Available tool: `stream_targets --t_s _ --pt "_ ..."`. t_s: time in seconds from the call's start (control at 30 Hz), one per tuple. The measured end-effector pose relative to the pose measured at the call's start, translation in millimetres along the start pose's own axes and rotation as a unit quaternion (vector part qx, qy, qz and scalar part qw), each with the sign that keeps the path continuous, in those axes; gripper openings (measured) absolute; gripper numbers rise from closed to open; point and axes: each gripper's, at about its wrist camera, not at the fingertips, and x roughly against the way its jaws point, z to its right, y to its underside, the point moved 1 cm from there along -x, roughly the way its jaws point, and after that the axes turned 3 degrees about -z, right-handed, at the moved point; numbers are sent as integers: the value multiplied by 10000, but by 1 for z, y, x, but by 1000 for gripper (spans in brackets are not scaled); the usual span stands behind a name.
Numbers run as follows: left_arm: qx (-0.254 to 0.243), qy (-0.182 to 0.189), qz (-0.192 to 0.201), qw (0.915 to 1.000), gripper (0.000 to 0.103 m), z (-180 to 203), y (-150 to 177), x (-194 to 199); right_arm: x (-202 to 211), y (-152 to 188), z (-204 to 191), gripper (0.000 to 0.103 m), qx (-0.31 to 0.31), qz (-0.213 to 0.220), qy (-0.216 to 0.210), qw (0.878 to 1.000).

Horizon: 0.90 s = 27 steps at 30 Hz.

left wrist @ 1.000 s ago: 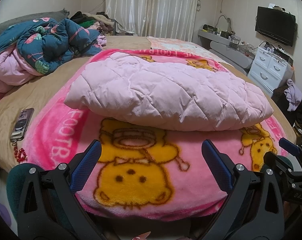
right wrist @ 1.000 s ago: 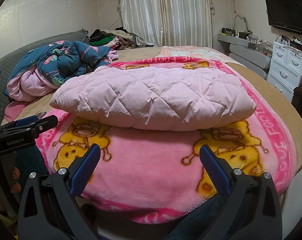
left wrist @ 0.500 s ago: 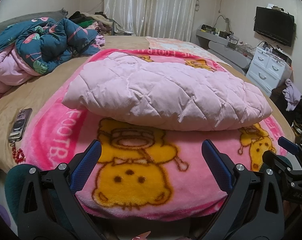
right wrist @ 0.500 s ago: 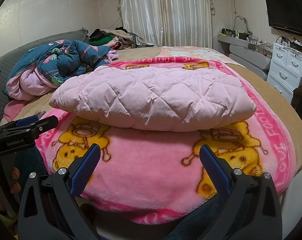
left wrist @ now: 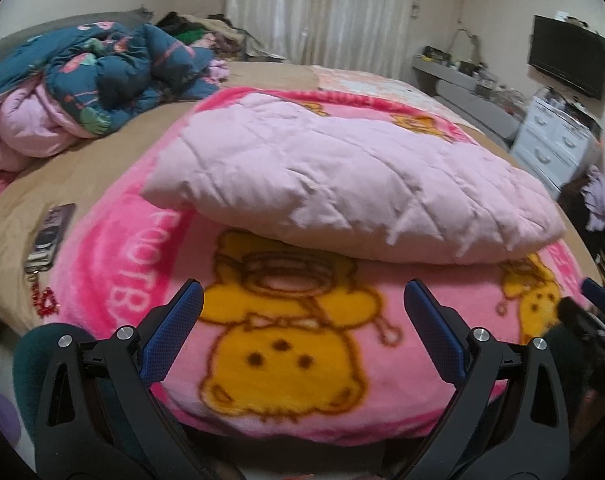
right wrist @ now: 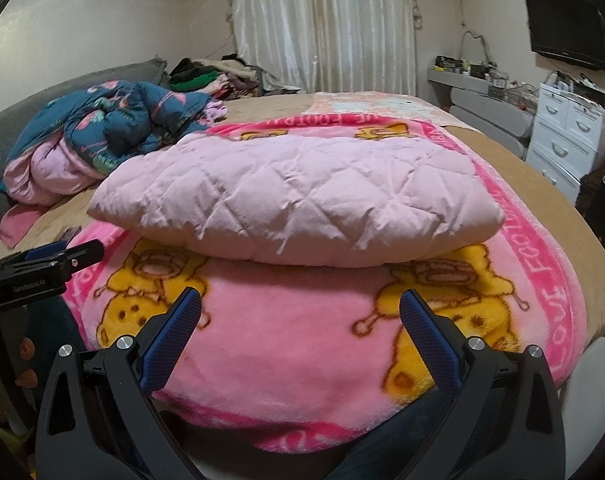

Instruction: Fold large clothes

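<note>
A pale pink quilted garment [left wrist: 342, 184] lies folded into a thick flat bundle on a pink cartoon-bear blanket [left wrist: 286, 344] spread over the bed; it also shows in the right wrist view [right wrist: 302, 200]. My left gripper [left wrist: 302, 308] is open and empty, held over the blanket's near edge, short of the garment. My right gripper [right wrist: 300, 312] is open and empty, also over the near edge. The left gripper's body shows at the left of the right wrist view [right wrist: 42, 268].
A crumpled teal and pink duvet [left wrist: 90, 92] lies at the far left of the bed. A phone with a red bead charm [left wrist: 50, 236] lies on the tan sheet at left. White drawers [right wrist: 566, 140] and a wall TV [right wrist: 566, 28] stand at right.
Both grippers have stayed open and empty. The left wrist view has shifted slightly and is a little blurred from motion. The garment has not moved.
</note>
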Motion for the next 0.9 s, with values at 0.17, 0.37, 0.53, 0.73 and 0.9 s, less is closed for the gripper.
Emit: stream_targets --t_s 0.17,0.37,0.53,0.73,0.9 --pt "382 -82 -220 9990 94 -28 -20 -18 9 -7 59 99 -544 146 526 9970" --pt "666 -846 -188 9940 94 -81 -56 -41 28 10 197 99 -1643 125 2014 9655" --pt "729 -760 -179 9943 94 -86 -64 -46 51 28 261 99 -2037 175 2692 9411" --pt "327 -270 -193 9989 94 -45 -54 -39 51 22 257 99 -1889 297 2589 9468" --pt "205 -11 -391 9990 94 -24 -43 -38 47 8 225 99 -1631 359 2240 9602"
